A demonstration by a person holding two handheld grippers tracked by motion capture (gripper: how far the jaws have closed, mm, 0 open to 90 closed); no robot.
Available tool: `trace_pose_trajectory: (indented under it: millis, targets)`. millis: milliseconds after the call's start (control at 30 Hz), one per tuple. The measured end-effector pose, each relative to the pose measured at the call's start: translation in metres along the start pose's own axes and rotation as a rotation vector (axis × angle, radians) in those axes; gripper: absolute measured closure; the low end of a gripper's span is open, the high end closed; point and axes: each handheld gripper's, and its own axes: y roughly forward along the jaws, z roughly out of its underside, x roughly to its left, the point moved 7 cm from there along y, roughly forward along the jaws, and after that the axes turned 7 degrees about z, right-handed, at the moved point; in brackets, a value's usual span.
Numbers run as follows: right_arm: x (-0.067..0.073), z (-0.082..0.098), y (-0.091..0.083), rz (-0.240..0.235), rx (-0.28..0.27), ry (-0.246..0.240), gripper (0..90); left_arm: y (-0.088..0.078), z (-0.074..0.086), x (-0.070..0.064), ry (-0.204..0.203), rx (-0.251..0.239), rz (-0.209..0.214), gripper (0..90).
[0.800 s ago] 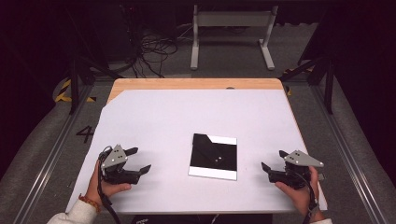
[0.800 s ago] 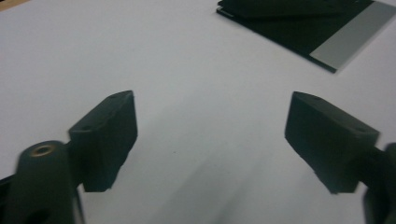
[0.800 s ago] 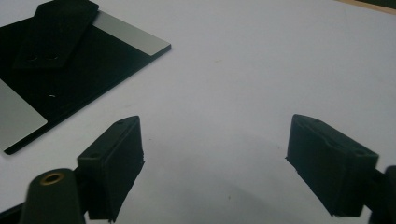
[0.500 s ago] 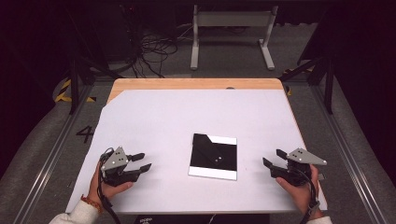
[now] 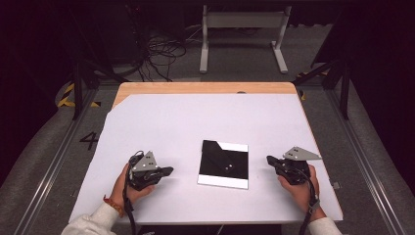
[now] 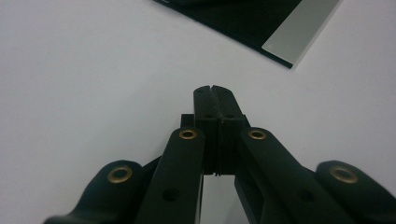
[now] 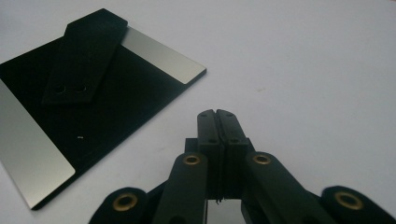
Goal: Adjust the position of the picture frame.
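A square black plate (image 5: 223,164) with silver strips along two edges lies flat on the white table top (image 5: 205,122). A black strap with two holes (image 7: 86,56) lies across the plate (image 7: 107,112). My left gripper (image 5: 169,171) rests low on the table to the left of the plate, shut and empty, pointing at it. Its closed tips (image 6: 215,89) sit a short way from the plate's corner (image 6: 243,18). My right gripper (image 5: 269,160) is just right of the plate, also shut with nothing in it (image 7: 216,113).
The table's wooden far edge (image 5: 205,88) shows beyond the white sheet. Behind it on the floor are a tangle of cables (image 5: 156,54) and a white metal stand (image 5: 242,29). Floor rails run along both sides of the table.
Both pairs of jaws stood apart earlier and are now together. Each hand has edged a little inward toward the black plate.
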Motion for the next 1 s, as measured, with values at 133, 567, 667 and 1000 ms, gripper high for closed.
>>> trace_pose_trajectory:
  millis: [133,567,667,1000]
  targets:
    - [0.009,-0.007,0.014,-0.016,0.020,-0.002,90.0,0.015,-0.008,-0.003,0.014,0.010,0.036,89.5]
    - [0.024,-0.014,0.041,-0.035,0.067,-0.019,90.0,0.043,-0.022,-0.009,0.024,0.033,0.096,87.3]
    - [0.024,-0.012,0.043,-0.039,0.074,-0.020,90.0,0.047,-0.024,-0.012,0.029,0.040,0.110,87.0]
    - [0.024,-0.011,0.048,-0.032,0.093,-0.026,90.0,0.058,-0.028,-0.017,0.043,0.066,0.141,87.1]
